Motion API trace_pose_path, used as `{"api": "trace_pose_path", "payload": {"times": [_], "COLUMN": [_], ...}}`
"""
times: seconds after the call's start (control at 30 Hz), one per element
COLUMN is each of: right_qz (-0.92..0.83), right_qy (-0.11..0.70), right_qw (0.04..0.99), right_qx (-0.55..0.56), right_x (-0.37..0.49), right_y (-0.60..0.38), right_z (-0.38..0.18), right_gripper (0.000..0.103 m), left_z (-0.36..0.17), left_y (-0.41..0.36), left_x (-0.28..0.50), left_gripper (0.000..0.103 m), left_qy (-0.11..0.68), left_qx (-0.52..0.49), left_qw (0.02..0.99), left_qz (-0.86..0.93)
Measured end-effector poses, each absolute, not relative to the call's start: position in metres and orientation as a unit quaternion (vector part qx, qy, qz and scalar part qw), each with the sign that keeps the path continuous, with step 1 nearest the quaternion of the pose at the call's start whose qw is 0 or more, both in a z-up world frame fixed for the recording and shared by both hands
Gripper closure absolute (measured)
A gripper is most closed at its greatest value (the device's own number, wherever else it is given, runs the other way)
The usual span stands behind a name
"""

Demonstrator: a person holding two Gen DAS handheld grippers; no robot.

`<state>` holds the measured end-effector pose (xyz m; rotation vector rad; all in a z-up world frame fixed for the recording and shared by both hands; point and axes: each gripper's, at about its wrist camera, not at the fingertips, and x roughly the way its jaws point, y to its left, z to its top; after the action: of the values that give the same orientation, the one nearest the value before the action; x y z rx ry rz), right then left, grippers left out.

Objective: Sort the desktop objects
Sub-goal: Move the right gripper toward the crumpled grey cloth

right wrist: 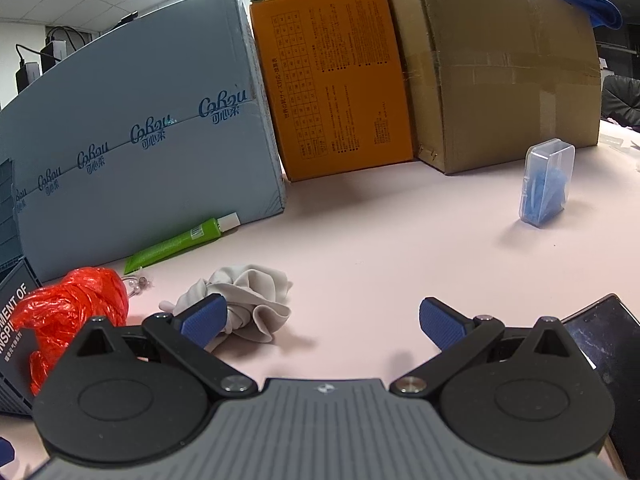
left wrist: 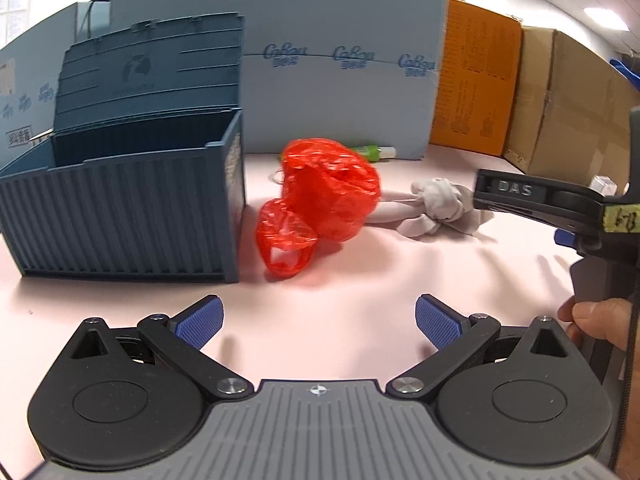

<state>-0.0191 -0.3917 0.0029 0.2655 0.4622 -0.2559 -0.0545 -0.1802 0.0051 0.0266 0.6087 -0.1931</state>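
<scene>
Red plastic bag (left wrist: 324,196) is lying dead ahead of the left gripper (left wrist: 319,322), touching the blue bin (left wrist: 120,216) to its left, grey cloth (right wrist: 244,300) sitting just off the right gripper (right wrist: 320,320)'s left fingertip, both grippers gaping wide, gripping nothing.

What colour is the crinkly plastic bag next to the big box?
Bright red. The plastic bag shows best in the left wrist view, beside the blue box.

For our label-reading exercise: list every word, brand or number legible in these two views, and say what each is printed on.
"Cobou", repeated: pale blue carton.
"DAS": right gripper.
"MENT OF", "NSPI", cut off: dark blue storage box.
Handwritten yellow tag: unreadable.
Orange box print, green tube label: too small.
</scene>
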Motion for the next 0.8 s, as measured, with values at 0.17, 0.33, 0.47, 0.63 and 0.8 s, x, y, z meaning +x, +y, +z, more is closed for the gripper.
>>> {"api": "trace_pose_path", "payload": {"times": [0.17,0.33,0.47,0.63,0.8], "right_qz": [-0.13,-0.135,-0.141,-0.149,-0.163], "right_qy": [0.23,0.232,0.233,0.23,0.224], "right_qw": [0.956,0.956,0.956,0.956,0.956], "right_qx": [0.124,0.118,0.111,0.101,0.095], "right_x": [-0.019,-0.018,-0.018,-0.018,-0.021], "right_y": [-0.39,-0.388,-0.387,-0.384,-0.383], "right_z": [0.003,0.003,0.004,0.005,0.007], "right_gripper": [0.0,0.0,0.0,0.0,0.0], "left_z": [0.005,0.005,0.004,0.003,0.003], "left_y": [-0.188,-0.197,-0.204,-0.21,-0.215], "left_x": [-0.054,-0.054,-0.055,-0.052,-0.051], "left_gripper": [0.0,0.0,0.0,0.0,0.0], "left_qy": [0.298,0.298,0.296,0.299,0.301], "left_qx": [0.018,0.022,0.028,0.021,0.023], "left_qw": [0.95,0.95,0.951,0.95,0.95], "left_qz": [-0.091,-0.089,-0.089,-0.086,-0.083]}}
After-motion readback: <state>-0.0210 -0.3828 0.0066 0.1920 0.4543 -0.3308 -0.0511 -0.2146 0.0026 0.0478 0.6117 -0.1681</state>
